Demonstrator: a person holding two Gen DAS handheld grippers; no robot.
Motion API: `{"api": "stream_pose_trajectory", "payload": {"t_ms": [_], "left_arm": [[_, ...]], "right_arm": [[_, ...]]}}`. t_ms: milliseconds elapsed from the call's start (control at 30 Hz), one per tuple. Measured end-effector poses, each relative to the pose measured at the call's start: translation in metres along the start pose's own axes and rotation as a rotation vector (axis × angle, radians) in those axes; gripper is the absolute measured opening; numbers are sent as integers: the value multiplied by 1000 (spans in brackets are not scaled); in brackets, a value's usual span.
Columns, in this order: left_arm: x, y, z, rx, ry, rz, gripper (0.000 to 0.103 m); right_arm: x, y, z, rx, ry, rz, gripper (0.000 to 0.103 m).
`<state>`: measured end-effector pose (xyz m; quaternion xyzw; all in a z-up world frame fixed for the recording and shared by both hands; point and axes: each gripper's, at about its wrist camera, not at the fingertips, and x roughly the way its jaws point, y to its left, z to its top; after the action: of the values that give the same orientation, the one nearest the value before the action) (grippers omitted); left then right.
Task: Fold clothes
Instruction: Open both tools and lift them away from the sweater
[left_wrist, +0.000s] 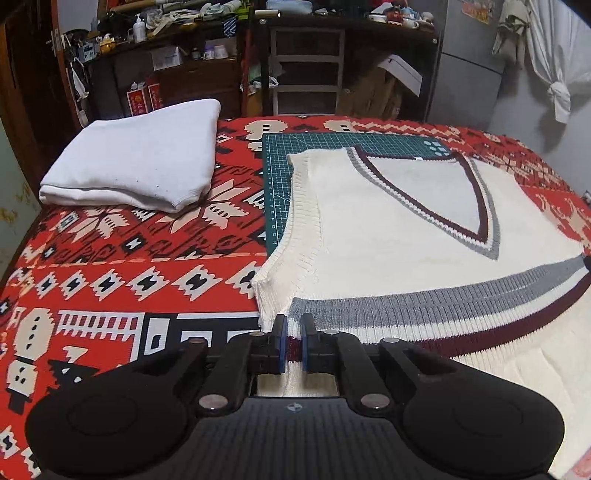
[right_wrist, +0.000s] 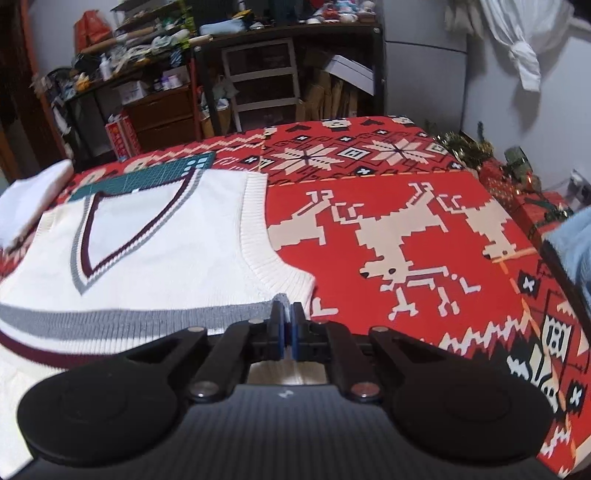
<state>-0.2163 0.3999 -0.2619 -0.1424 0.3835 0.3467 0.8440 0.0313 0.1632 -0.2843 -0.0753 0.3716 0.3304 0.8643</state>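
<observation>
A cream knitted vest (left_wrist: 369, 236) with a grey and maroon V-neck lies flat on the red patterned cloth. Its striped hem band (left_wrist: 424, 302) runs across it below the neck, with cream knit nearer to me. At the band's left end stands my left gripper (left_wrist: 293, 325), its jaws a narrow gap apart. The stripes show flat and unpinched in that gap. In the right wrist view the vest (right_wrist: 166, 258) fills the left half. My right gripper (right_wrist: 287, 314) is shut on the band's right corner, where grey knit (right_wrist: 279, 297) bunches up at the fingertips.
A folded white garment (left_wrist: 140, 166) lies at the far left, and its edge (right_wrist: 26, 199) shows in the right wrist view. A green cutting mat (left_wrist: 277, 177) sits under the vest's top. Christmas decorations (right_wrist: 509, 173) and light blue fabric (right_wrist: 576, 243) line the right edge. Cluttered shelves stand behind.
</observation>
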Motion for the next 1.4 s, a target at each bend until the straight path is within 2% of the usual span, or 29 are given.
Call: {"api": "stream_pose_trajectory", "payload": {"t_ms": [67, 167, 200, 267, 300, 333, 400, 467, 500, 567, 667, 800, 933, 1067, 1233, 1400], "left_arm": [[-1, -2, 0, 2, -6, 2, 18], [-4, -5, 0, -7, -14, 6, 31], [-7, -6, 0, -11, -16, 5, 38], [-14, -8, 1, -12, -26, 6, 55], [-18, -9, 1, -12, -33, 7, 68], [-25, -12, 0, -12, -45, 6, 75], [-37, -16, -1, -12, -68, 5, 82], [-49, -21, -1, -12, -92, 3, 89], [-55, -24, -2, -12, -100, -4, 94], [-63, -35, -8, -11, -102, -48, 98], [-65, -56, -20, 16, -91, -66, 101], [-50, -77, -38, 77, -28, -59, 101], [-33, -81, -52, 94, 28, -58, 102], [-31, -78, -58, 76, 29, -66, 103], [-33, -79, -61, 79, 8, -63, 103], [-32, -80, -59, 71, 13, -57, 103]], "right_arm": [[-1, 2, 1, -9, 4, -3, 7], [-3, 7, 1, -34, 2, -12, 17], [-5, 9, 2, -40, -2, -17, 21], [-12, 12, 3, -38, -19, -18, 41], [-19, 13, 4, -35, -33, -8, 43], [-26, 15, 5, -37, -47, 1, 47], [-40, 22, 6, -62, -68, 9, 57], [-56, 31, 4, -91, -83, 25, 73], [-64, 35, 3, -102, -88, 37, 77], [-76, 46, -3, -116, -87, 70, 91], [-86, 61, -17, -135, -66, 108, 101], [-81, 82, -38, -193, 7, 111, 102], [-69, 95, -52, -234, 75, 89, 102], [-53, 92, -60, -215, 150, 63, 103], [-55, 87, -68, -198, 111, 64, 103], [-52, 87, -64, -193, 124, 59, 103]]}}
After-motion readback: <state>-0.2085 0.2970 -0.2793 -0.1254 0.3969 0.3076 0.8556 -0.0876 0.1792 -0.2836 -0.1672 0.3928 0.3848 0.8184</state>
